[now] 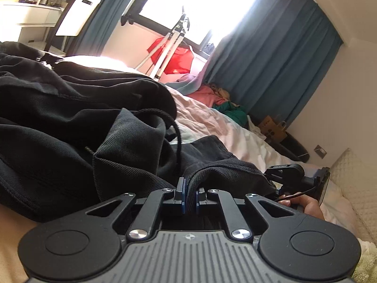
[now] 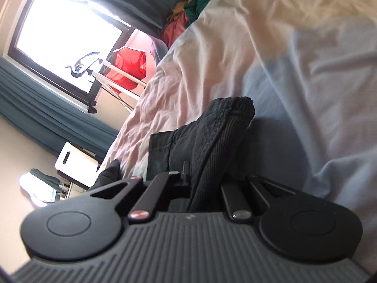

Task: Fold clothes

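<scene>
— What have you got hold of?

— My left gripper [image 1: 190, 194] is nearly closed, pinching a hem of the black garment [image 1: 70, 122], which lies heaped on the bed sheet [image 1: 212, 122]. My right gripper [image 2: 205, 176] is clamped on a ribbed fold of it.

— What could go wrong?

— The drawstring [image 1: 178, 141] hangs loose (right by my left pads); if I lift, I judge it could snag, or the thin hem slip out.

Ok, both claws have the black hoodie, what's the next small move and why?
Probably lift both together and spread apart: the left claw and right claw each pinch an edge of the black hoodie, which lies bunched on the bed sheet.
</scene>
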A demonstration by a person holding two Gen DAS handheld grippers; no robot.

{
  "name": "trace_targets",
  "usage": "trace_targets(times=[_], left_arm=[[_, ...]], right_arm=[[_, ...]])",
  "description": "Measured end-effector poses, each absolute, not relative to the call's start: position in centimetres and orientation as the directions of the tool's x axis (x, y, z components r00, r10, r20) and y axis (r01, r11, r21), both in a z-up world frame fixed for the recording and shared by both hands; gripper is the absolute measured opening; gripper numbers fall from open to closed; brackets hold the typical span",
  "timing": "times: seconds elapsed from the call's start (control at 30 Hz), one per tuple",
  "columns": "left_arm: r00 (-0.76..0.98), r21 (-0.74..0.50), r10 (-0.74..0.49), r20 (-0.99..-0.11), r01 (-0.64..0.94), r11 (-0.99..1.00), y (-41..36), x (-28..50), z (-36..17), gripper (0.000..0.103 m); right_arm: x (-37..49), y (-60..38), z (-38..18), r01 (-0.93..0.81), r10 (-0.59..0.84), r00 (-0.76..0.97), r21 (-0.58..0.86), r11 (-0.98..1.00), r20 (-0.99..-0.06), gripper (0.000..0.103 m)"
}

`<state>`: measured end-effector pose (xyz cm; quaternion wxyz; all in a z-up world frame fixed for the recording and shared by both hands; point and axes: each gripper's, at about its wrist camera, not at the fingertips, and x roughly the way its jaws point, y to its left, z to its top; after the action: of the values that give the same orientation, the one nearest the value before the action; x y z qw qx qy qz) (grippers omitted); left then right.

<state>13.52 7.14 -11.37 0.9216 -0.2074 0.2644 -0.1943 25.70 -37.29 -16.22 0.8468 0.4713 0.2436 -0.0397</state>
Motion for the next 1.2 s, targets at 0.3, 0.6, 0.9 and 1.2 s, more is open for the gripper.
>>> trace_targets(times=[0.3, 0.6, 0.9, 1.2], left_arm=[[0.598, -0.498, -0.684, -0.417, 0.479, 0.723, 1.2, 12.2, -11.8, 0.018], [0.48, -0.586, -0.721, -0.5, 0.425, 0.69, -0.4, 10.9, -13.9, 0.083], [0.612, -0.649, -0.606, -0.508, 0.19, 0.736, 4.5, 11.1, -13.7, 0.085], [0.732, -0.846, -0.442, -0.519, -0.367, 0.386, 15.4, 11.1, -18.2, 0.088]], right_arm=[[15.4, -46.5, -10.6, 0.342, -0.018, 0.916, 0.758, 0.555, -0.4, 0.006], [5.9, -53.6, -13.4, 0.494, -0.084, 0.86, 0.783, 0.378, -0.503, 0.007], [4.0, -54.7, -18.5, 0.491, 0.04, 0.868, 0.868, 0.074, -0.494, 0.01], [3.6, -55.2, -19.6, 0.507, 0.068, 0.861, 0.861, -0.033, -0.504, 0.011]])
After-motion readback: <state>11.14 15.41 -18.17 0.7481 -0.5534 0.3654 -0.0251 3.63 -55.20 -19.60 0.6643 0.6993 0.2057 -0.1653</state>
